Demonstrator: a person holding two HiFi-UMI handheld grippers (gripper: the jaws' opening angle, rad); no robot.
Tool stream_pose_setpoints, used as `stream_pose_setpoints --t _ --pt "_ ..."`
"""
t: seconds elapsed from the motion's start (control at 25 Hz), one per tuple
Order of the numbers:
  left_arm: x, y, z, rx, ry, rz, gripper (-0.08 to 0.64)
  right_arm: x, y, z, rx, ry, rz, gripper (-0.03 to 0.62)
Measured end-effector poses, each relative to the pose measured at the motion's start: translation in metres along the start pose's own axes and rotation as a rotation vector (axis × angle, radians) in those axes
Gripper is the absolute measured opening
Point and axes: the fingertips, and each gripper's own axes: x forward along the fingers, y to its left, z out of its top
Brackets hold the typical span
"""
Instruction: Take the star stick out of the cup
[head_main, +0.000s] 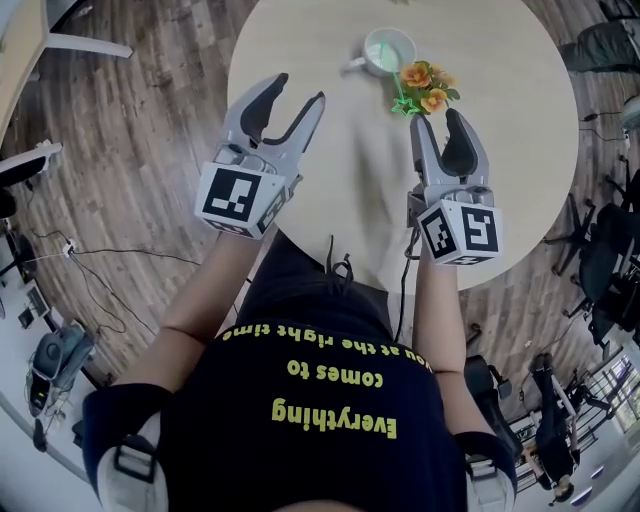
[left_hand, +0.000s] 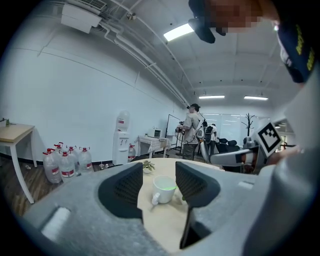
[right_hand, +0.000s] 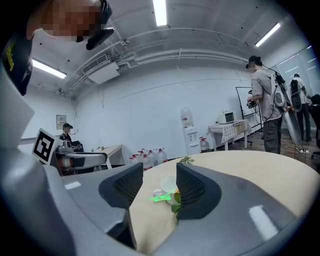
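One star stick (head_main: 401, 101) aslant in cup (head_main: 370, 55)

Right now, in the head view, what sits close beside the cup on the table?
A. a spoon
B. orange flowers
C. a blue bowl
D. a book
B: the flowers, orange with green leaves, sit close beside the cup on the table; no spoon, bowl or book is there.
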Motion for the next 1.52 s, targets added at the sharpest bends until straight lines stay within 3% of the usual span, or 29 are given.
stream_pose_setpoints --t 0.28,0.68,1.28,1.52 --pt "0.011 0.004 -0.019 -0.01 0.044 -0.004 0.109 0.023 -0.006 -0.024 0.015 0.065 -0.007 0.207" --pt "0.017 0.006 -0.026 0.005 0.056 -0.015 0.025 0.044 -0.011 -0.052 0.039 0.137 -0.02 0.211" --pt "0.022 -0.002 -0.028 0.014 0.063 -0.045 0.003 0.054 -0.014 -0.075 0.01 0.197 -0.051 0.224" --pt "0.017 0.001 -0.029 0.016 0.064 -0.038 0.003 0.054 -0.012 -0.073 -0.026 0.195 -0.065 0.196"
